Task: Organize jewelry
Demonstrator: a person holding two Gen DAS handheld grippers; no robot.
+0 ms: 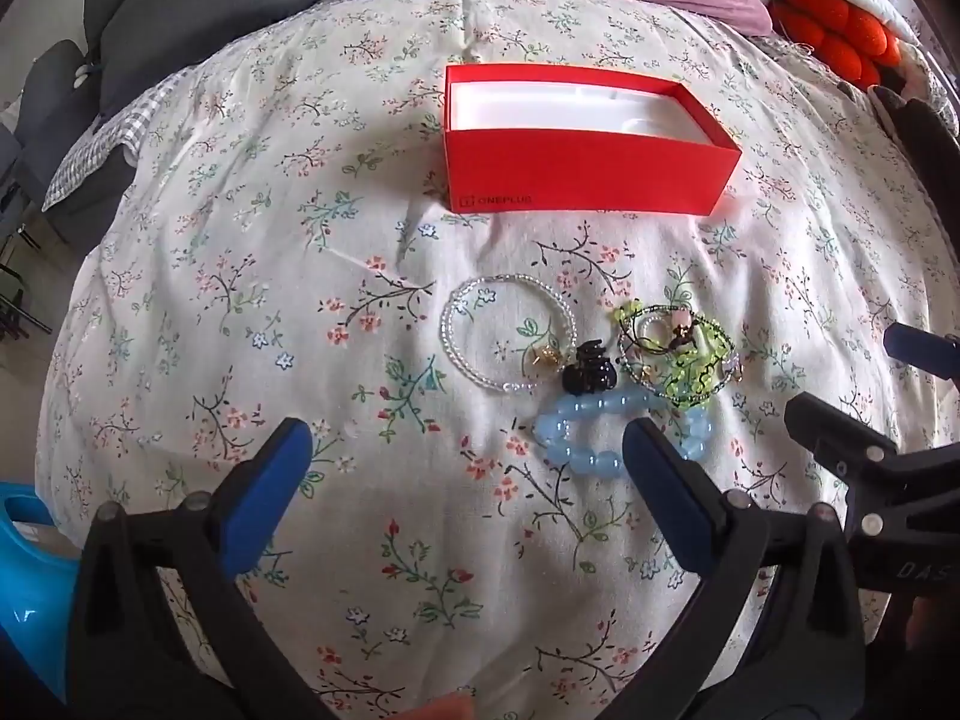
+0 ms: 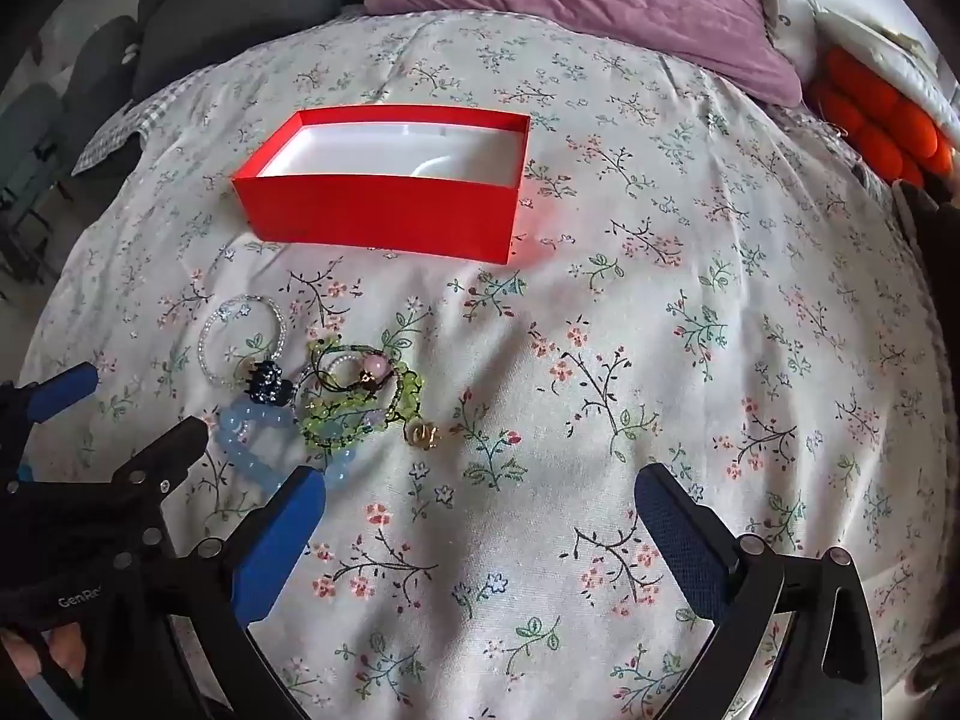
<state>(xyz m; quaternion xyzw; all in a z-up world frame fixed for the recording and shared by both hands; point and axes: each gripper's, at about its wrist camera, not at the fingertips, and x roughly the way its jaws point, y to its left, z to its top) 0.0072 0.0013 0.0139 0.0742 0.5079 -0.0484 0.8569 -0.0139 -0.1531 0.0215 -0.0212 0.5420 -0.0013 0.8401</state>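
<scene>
An open red box with a white inside sits on the floral bedspread. In front of it lies a small pile of jewelry: a clear bead bracelet, a black hair claw, a light blue bead bracelet, a green bead bracelet and a small gold piece. My left gripper hovers open just before the pile, nothing between its fingers. My right gripper is open to the pile's right, also holding nothing.
A purple pillow lies at the head of the bed, with an orange cushion at the far right. Grey chairs stand beyond the left edge. A blue object shows at the lower left.
</scene>
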